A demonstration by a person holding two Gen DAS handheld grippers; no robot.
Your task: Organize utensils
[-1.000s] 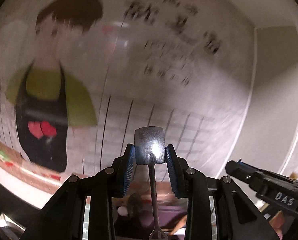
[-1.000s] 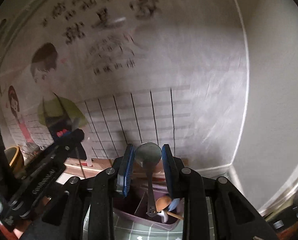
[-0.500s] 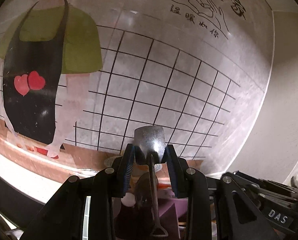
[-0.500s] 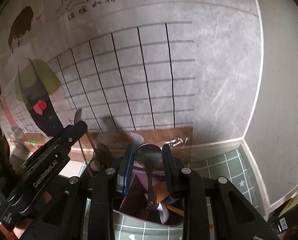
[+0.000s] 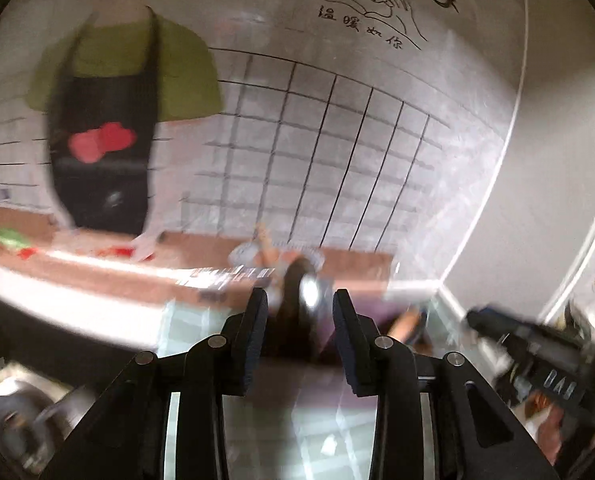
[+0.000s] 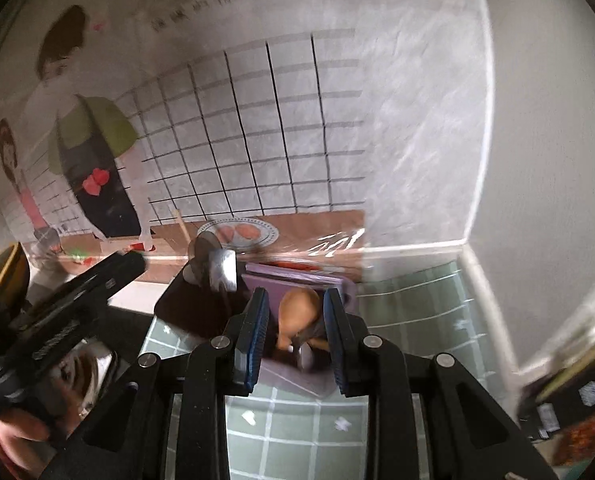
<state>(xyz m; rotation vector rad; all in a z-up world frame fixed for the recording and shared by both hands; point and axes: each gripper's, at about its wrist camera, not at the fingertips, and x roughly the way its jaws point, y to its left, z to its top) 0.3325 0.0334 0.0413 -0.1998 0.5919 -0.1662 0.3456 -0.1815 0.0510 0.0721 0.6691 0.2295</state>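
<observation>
1. Purple utensil holder [image 6: 297, 276] stands on green tiled counter [image 6: 409, 320], just ahead of both grippers.
2. Left gripper [image 5: 296, 312]: jaws just widened, metal spatula [image 5: 309, 290] loose between pads, blurred.
3. Right gripper [image 6: 293, 312]: jaws apart; wooden spoon [image 6: 299, 312] shows between them in the holder, contact unclear.

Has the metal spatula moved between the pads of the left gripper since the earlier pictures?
Yes. The metal spatula has slipped down from between the pads of the left gripper, whose jaws have just been opening, into the purple utensil holder.
</observation>
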